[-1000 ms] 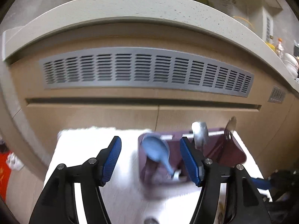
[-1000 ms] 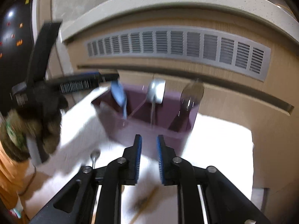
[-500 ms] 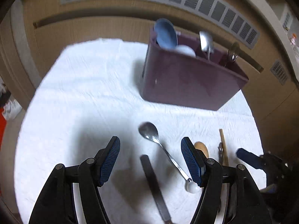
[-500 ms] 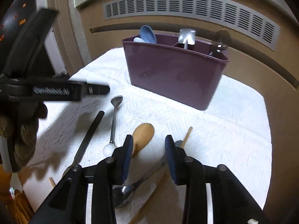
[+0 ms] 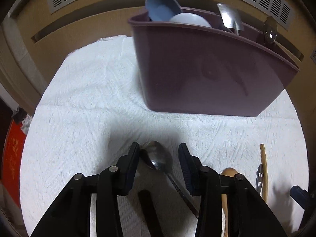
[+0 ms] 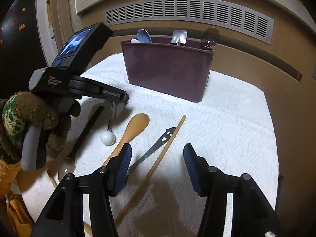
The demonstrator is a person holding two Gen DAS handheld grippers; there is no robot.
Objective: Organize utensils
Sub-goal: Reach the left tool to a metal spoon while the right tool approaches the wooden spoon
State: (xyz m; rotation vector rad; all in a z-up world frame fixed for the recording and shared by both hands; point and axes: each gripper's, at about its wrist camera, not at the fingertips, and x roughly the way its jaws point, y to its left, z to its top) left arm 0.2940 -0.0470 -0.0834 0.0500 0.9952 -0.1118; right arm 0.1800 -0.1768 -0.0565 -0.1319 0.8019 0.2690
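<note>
A purple utensil bin (image 5: 207, 69) stands on a white towel (image 5: 88, 102) and holds a blue spoon (image 5: 162, 7), a white spoon, a steel scoop and a dark spoon. It also shows in the right wrist view (image 6: 167, 69). My left gripper (image 5: 159, 154) is open and low over the towel, its fingers on either side of the bowl of a steel spoon (image 5: 158, 158) with a white ball end (image 6: 107, 137). My right gripper (image 6: 157, 154) is open above a wooden chopstick (image 6: 164, 154) and a metal utensil with a smiley cutout (image 6: 158, 145). A wooden spoon (image 6: 132, 130) lies left of them.
A long dark utensil (image 6: 86, 130) lies on the towel left of the steel spoon. Wooden cabinet fronts with a grey vent grille (image 6: 187, 11) stand behind the bin. The person's gloved hand (image 6: 29, 118) holds the left gripper at the towel's left side.
Both grippers pulled back from the bin and dropped toward the towel. The left gripper came down around the steel spoon's bowl. The right gripper opened wide over the chopstick.
</note>
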